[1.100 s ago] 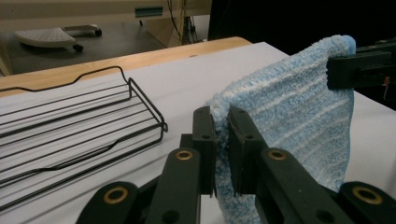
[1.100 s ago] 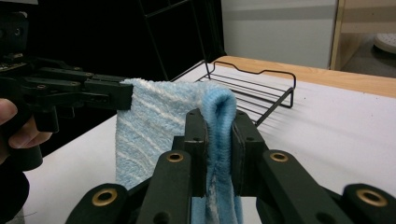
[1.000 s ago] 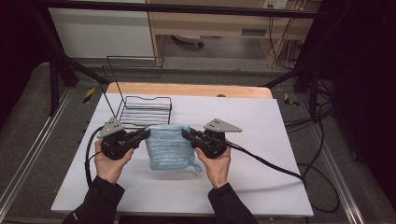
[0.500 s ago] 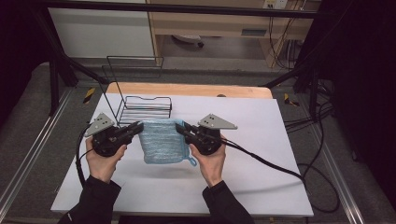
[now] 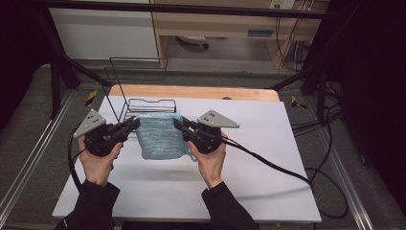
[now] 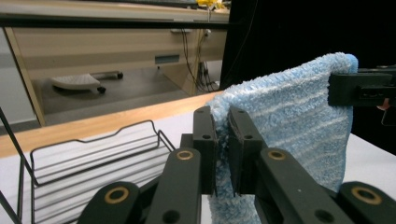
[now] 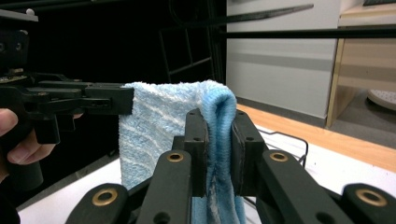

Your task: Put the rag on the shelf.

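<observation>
Looking down from above onto the bench (image 5: 249, 191), plus two close views along jaws, all sharing the towel (image 5: 160, 136).

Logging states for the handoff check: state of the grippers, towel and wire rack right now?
left gripper: shut on the blue towel's top corner.
right gripper: shut on the opposite top corner.
blue towel: folded, hanging stretched between both grippers.
wire rack: upright on the table, empty.
</observation>
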Demonstrator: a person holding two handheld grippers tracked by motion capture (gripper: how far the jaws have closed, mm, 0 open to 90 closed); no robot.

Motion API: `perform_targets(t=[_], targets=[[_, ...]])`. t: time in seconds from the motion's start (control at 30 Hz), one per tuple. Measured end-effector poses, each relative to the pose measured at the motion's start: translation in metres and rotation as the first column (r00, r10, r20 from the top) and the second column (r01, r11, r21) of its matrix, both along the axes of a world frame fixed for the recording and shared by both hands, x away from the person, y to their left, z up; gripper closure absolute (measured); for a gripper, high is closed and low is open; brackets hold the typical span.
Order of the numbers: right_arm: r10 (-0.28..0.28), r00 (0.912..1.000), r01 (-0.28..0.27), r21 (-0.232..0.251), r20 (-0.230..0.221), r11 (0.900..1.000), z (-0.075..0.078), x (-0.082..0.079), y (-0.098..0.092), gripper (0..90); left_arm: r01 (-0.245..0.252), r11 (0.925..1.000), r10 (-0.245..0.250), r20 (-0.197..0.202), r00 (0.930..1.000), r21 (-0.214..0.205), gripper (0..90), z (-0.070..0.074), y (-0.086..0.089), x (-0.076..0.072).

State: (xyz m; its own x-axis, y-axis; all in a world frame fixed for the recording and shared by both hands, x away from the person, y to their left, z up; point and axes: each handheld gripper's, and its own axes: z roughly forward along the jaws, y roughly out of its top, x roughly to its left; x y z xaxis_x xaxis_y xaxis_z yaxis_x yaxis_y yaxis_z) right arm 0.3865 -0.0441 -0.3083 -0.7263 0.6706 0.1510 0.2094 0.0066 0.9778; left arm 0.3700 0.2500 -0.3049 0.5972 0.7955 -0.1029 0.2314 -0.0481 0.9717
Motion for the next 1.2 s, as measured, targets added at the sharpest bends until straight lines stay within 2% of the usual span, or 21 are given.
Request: perform_targets(t=[0.27,0.7,1.2], targets=[[-0.003,0.9997,0.003,0.021,0.026,0.9998,0.010,0.002,0.004,79.8,-0.006,0.9999,0.006,0.035,0.9994,-0.013,82.7,0.009,0.005,0.001],[0.003,0.9962,-0.006,0.032,0.087,0.9995,0.033,0.005,0.020,79.8,-0.023,0.9979,0.028,0.083,0.9962,-0.061,82.9,0.028,0.020,0.002],[-0.003,0.9917,-0.005,0.060,0.128,0.9982,0.055,0.011,0.038,80.0,-0.050,0.9935,0.064,0.138,0.9884,-0.102,83.3,0.051,0.030,0.005]])
